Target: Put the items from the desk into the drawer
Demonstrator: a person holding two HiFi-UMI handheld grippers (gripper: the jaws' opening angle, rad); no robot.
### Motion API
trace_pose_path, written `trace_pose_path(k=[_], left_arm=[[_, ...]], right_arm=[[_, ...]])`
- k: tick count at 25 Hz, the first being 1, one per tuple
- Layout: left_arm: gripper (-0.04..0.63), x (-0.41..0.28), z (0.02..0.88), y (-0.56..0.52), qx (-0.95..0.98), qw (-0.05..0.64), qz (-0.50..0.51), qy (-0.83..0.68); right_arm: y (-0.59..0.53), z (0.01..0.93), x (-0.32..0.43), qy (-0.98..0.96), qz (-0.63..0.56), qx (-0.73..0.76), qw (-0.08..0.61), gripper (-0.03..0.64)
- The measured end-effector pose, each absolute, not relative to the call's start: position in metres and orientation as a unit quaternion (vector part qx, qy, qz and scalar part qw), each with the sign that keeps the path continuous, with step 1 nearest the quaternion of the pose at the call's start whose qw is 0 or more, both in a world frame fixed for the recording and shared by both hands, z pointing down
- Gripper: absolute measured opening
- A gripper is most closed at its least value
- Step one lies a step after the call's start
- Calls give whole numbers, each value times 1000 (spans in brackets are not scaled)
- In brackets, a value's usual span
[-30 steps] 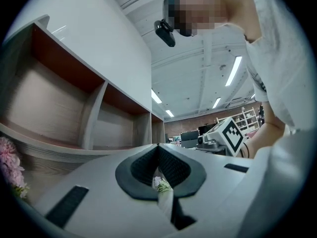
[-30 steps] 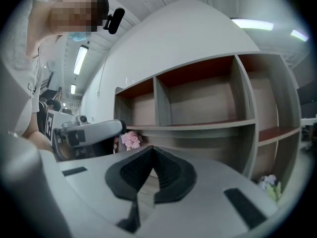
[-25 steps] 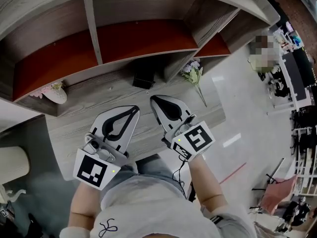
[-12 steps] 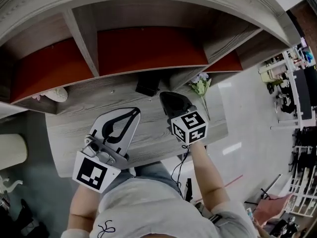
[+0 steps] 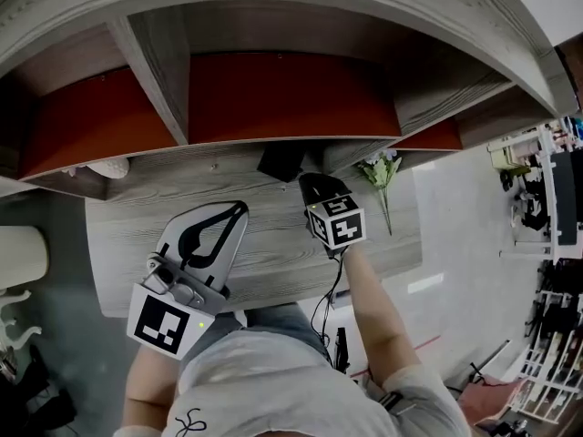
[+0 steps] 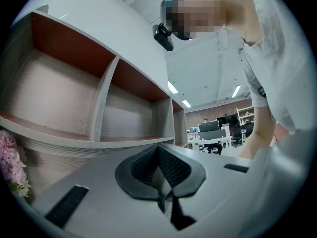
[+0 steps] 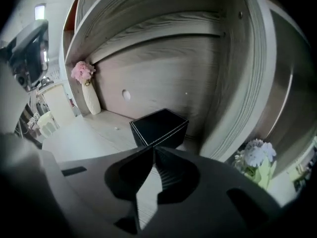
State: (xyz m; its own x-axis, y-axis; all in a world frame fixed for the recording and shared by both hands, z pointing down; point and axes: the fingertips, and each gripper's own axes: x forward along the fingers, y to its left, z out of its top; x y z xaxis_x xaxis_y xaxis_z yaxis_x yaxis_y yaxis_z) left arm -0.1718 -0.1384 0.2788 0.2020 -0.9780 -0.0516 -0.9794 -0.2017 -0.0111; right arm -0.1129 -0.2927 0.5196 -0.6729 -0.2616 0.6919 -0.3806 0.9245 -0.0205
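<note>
The right gripper (image 7: 152, 148), jaws together and empty, points at the black box (image 7: 159, 127) at the back of the desk (image 5: 273, 244), apparently lined up for pickup, while the left gripper (image 6: 158, 147), likewise closed, hangs clear

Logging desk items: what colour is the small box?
The box is black with pale edge trim, clearest in the right gripper view.

shelf unit (image 5: 282, 94): grey wood dividers, red back panels seen behind
floor (image 5: 455, 244): pale, glossy, light streak reflected
racks (image 5: 556, 189): dark, cluttered, seen at far right edge
ceiling lights (image 6: 173, 87): strips, lit
monitors (image 6: 209, 128): dark, set on distant office tables
</note>
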Motion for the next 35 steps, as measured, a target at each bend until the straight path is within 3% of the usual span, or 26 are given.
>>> trace_pose_path(k=[19,35], left_arm=[[9,-186,291,-149,-763,8,7,646],[9,-192,296,-158,-765,2,4,644]], right_arm=[[-324,588,-117,-870,89,212,436,71],[-340,607,-120,-853,103,232,456,71]])
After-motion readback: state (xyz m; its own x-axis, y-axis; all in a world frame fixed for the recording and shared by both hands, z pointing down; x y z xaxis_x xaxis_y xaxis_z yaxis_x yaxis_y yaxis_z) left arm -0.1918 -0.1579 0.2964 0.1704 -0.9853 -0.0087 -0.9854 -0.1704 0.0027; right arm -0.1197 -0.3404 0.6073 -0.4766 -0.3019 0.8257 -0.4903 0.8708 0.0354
